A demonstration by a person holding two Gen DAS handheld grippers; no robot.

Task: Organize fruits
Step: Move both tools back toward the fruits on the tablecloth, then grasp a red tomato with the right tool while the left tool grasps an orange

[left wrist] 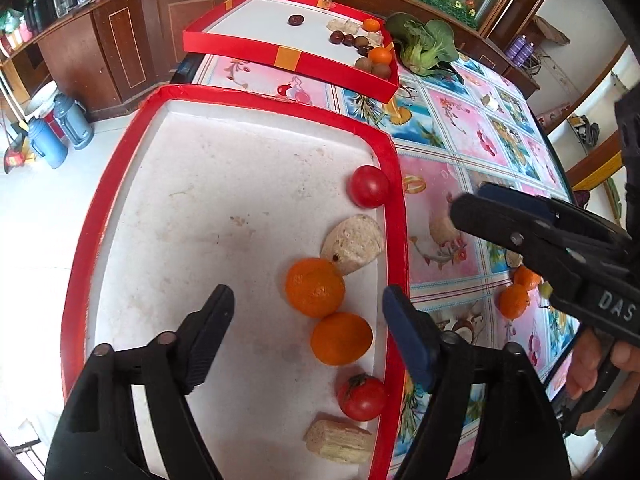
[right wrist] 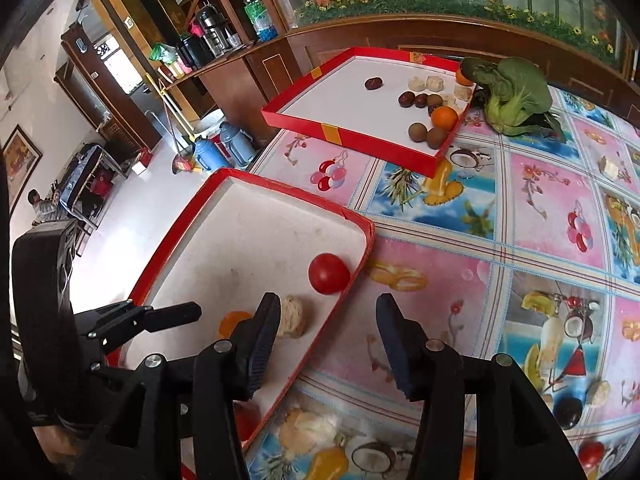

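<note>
L gripper point(left wrist: 308, 320) jaws wide over near tray point(left wrist: 240, 184), empty; R gripper point(right wrist: 326, 344) jaws part-open, empty.

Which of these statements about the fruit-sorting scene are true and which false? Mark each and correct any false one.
1. Two tomatoes lie in the near tray. True: one tomato sits farther along the rim, another tomato nearer.
2. The left gripper grips an orange. False: its fingers stand apart, empty, above the tray.
3. The leafy green vegetable lies inside the far tray. False: it rests on the tablecloth beside that tray.
4. Two oranges sit side by side in the near tray. True.
5. The right gripper holds nothing. True.
</note>
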